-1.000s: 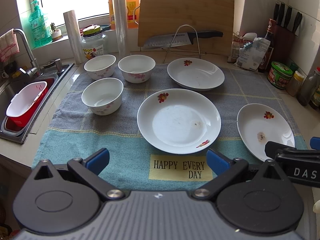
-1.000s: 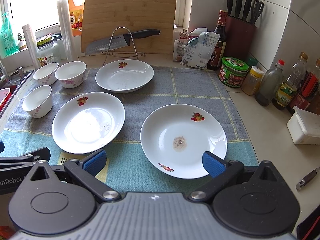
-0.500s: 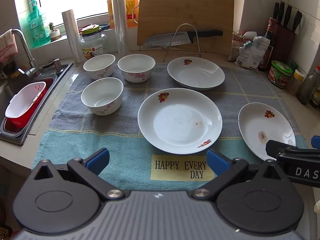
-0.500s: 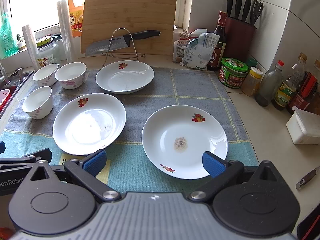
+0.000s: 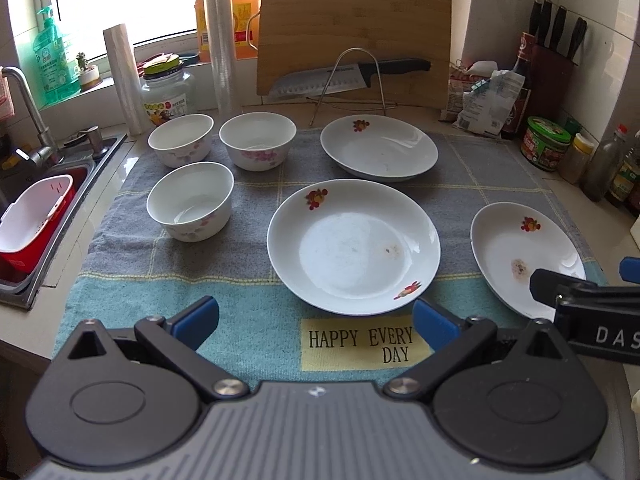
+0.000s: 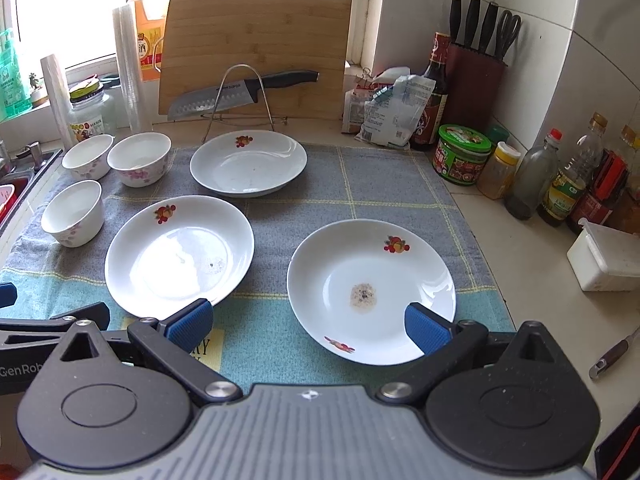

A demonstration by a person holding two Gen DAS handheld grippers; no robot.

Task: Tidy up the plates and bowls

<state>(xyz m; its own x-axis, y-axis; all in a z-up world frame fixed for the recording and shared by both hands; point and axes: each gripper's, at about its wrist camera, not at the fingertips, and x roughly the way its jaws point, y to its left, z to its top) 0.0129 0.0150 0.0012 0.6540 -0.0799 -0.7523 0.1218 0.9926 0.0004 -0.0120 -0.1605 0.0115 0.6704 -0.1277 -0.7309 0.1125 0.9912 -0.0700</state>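
Observation:
Three white plates with fruit prints lie on a grey and teal towel (image 5: 256,320): a middle plate (image 5: 354,246), a far plate (image 5: 379,147) and a right plate (image 5: 524,256) with a brown stain. Three white flowered bowls stand at the left: a near bowl (image 5: 190,201) and two far bowls (image 5: 181,140) (image 5: 258,140). My left gripper (image 5: 316,320) is open and empty, just short of the middle plate. My right gripper (image 6: 308,322) is open and empty, its right pad over the near rim of the right plate (image 6: 372,290).
A sink (image 5: 24,216) with a red and white basket lies left. A cutting board (image 5: 354,36) and a knife on a wire rack (image 5: 352,76) stand behind. Jars, bottles (image 6: 532,184), a knife block (image 6: 476,80) and a white box (image 6: 604,258) line the right side.
Both grippers have eased slightly forward toward the plates. Both stay open and nothing on the towel has moved.

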